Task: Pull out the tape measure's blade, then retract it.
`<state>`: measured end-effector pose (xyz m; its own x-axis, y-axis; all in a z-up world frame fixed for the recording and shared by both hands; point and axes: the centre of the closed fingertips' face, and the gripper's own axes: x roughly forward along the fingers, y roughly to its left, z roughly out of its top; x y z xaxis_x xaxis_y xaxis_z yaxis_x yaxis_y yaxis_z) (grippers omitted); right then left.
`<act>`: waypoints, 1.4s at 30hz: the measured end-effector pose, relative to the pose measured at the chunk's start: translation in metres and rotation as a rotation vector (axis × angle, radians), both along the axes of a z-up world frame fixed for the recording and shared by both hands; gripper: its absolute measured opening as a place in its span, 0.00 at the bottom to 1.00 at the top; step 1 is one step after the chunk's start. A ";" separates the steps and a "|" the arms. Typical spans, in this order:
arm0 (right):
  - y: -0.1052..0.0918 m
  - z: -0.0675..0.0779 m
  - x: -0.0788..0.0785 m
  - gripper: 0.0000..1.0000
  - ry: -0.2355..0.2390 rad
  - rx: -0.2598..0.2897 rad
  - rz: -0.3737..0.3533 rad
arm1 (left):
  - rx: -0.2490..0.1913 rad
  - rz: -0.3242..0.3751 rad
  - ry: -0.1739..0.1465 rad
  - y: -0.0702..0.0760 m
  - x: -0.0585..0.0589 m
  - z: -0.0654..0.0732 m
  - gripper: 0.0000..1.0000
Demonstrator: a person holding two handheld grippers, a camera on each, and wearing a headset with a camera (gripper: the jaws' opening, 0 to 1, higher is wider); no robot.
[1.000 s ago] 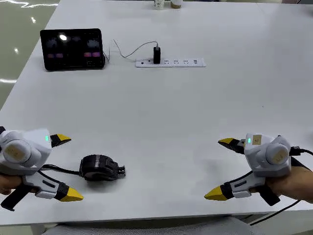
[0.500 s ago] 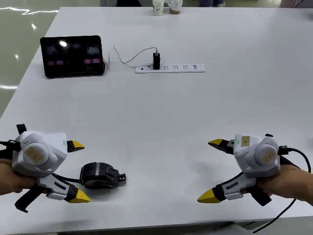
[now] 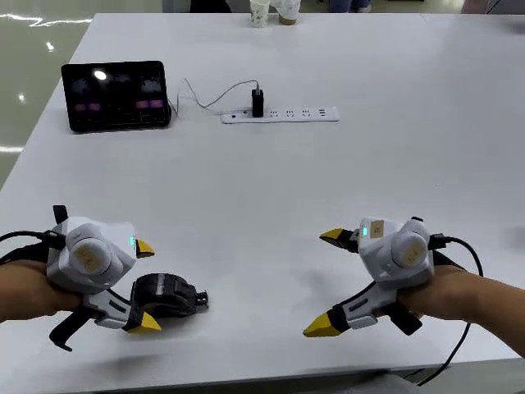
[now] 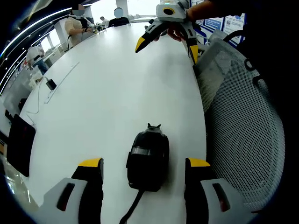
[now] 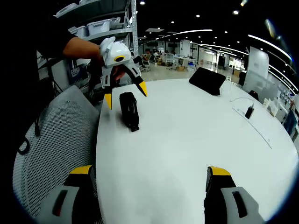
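Down at the near left corner of the white table [image 3: 328,164], the black tape measure [image 3: 168,295] is lying flat with its blade fully wound in. Only the little hook end is poking out, and it's pointing right. A thin black cord [image 4: 131,210] is trailing off the back of the case.

Left gripper [image 3: 148,286] is sitting right over it with both yellow-tipped jaws spread wide, one on the far side of the case and one on the near side. From the left gripper view, the tape measure [image 4: 148,158] is sitting between the jaws with a sliver of bare table on each side, so nothing is being squeezed yet.

Right gripper [image 3: 326,281] is hovering well off to the right, jaws gaping too and holding nothing, with bare tabletop lying between it and the hook. Nothing is blocking that stretch.

Further out, a dark tablet [image 3: 115,94] is propped up at the far left. A white power strip [image 3: 279,115] is lying just right of it with a black charger [image 3: 257,103] plugged in and a thin cable [image 3: 209,94] running back toward the tablet. A couple of cups [image 3: 260,11] are standing at the far edge. A grey mesh chair [image 4: 243,116] is sitting just off the near edge.
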<state>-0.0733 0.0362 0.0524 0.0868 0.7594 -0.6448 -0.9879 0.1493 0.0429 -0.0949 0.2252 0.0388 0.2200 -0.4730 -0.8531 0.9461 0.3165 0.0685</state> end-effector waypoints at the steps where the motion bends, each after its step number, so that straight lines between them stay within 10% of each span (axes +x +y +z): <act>1: 0.005 0.001 -0.001 0.99 -0.002 0.004 0.006 | -0.009 0.003 0.013 -0.002 -0.001 0.001 0.64; 16: 0.031 0.000 -0.008 0.99 -0.014 0.006 0.051 | -0.018 -0.028 0.026 -0.021 0.002 -0.010 0.48; 21: 0.036 0.000 -0.011 0.99 -0.011 0.015 0.056 | 0.034 -0.085 0.012 -0.017 0.002 -0.012 0.32; 32: 0.047 -0.002 -0.013 0.99 -0.020 0.019 0.093 | 0.090 -0.106 0.011 -0.016 0.000 -0.017 0.30; 42: 0.059 -0.036 -0.015 0.99 0.047 -0.021 0.068 | 0.095 -0.078 0.007 -0.015 0.002 -0.019 0.30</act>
